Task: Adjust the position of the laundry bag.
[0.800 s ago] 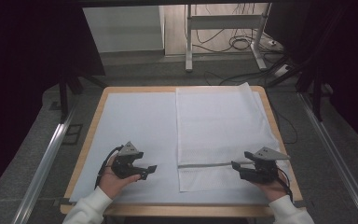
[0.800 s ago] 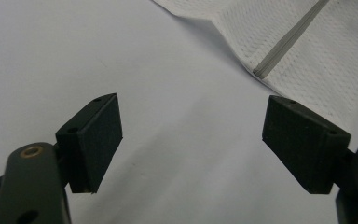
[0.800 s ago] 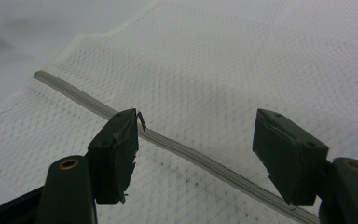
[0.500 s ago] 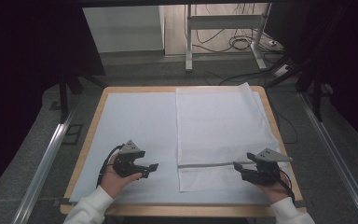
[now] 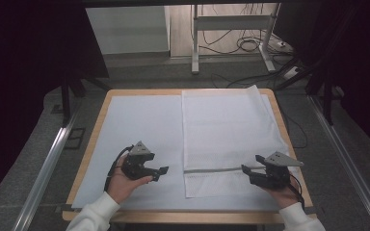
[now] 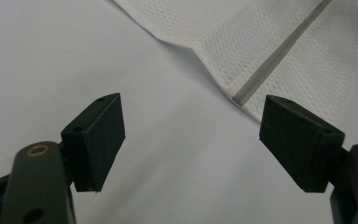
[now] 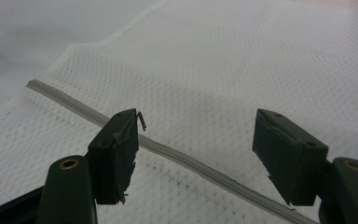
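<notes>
A white mesh bag (image 5: 226,130) lies flat on the right half of the table, with a grey zipper (image 5: 212,170) running across it near the front end. My left gripper (image 5: 160,172) is open just left of the bag's front left corner, over the white sheet. In the left gripper view the gripper (image 6: 191,140) has wide jaws, and the bag (image 6: 307,56) and zipper (image 6: 279,56) lie ahead. My right gripper (image 5: 246,172) is open at the zipper's right end. In the right gripper view it (image 7: 196,154) straddles the zipper (image 7: 65,100) just above the mesh (image 7: 242,70).
A white sheet (image 5: 139,125) covers the wooden table (image 5: 96,134). A metal rail (image 5: 43,178) runs along the floor at the left. Behind the table stand a metal frame leg (image 5: 195,43) and loose cables (image 5: 250,45) on the floor.
</notes>
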Action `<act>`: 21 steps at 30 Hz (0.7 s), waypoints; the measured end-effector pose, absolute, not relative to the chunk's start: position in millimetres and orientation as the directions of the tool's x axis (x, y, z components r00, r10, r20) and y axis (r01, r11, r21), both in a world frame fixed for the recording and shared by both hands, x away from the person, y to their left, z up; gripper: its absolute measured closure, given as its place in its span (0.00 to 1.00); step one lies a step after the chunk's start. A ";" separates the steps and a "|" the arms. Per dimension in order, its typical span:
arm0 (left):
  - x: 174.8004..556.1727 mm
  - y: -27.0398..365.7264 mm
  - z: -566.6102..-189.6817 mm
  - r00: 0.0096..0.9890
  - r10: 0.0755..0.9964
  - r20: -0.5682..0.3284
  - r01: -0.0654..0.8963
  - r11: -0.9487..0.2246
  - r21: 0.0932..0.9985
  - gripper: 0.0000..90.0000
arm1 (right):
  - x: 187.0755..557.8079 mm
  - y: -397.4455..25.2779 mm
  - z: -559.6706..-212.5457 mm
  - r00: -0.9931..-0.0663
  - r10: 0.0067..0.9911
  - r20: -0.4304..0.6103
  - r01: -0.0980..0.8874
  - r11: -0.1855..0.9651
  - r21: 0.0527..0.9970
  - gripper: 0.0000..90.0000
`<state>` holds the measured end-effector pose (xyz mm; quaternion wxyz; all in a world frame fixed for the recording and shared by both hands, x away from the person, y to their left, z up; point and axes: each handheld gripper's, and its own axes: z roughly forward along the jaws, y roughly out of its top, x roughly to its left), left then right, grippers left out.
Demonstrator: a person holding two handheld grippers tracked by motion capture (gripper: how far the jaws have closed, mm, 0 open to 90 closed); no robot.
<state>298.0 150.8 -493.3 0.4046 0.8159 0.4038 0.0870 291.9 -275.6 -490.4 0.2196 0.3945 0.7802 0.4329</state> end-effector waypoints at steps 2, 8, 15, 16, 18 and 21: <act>300.7 146.8 -493.9 0.653 0.734 -0.189 0.598 -0.345 0.724 0.25 | 292.6 -275.4 -490.5 -0.593 0.805 0.000 0.424 0.312 0.850 0.34; 311.1 131.5 -491.4 0.639 0.737 -0.220 0.620 -0.324 0.715 0.26 | 293.3 -272.6 -490.8 -0.599 0.801 -0.003 0.424 0.320 0.847 0.34; 330.3 113.6 -493.2 0.628 0.742 -0.234 0.644 -0.327 0.692 0.26 | 295.2 -270.9 -491.7 -0.604 0.797 -0.011 0.421 0.331 0.844 0.34; 332.3 111.2 -493.9 0.627 0.743 -0.236 0.648 -0.328 0.688 0.26 | 294.9 -270.9 -491.4 -0.605 0.796 -0.013 0.419 0.332 0.846 0.34; 336.3 106.6 -495.8 0.623 0.747 -0.232 0.653 -0.334 0.680 0.26 | 294.2 -271.2 -490.8 -0.603 0.797 -0.013 0.417 0.329 0.847 0.34; 343.2 101.6 -500.5 0.615 0.750 -0.246 0.670 -0.331 0.665 0.26 | 294.5 -272.2 -490.8 -0.600 0.800 -0.017 0.416 0.330 0.848 0.34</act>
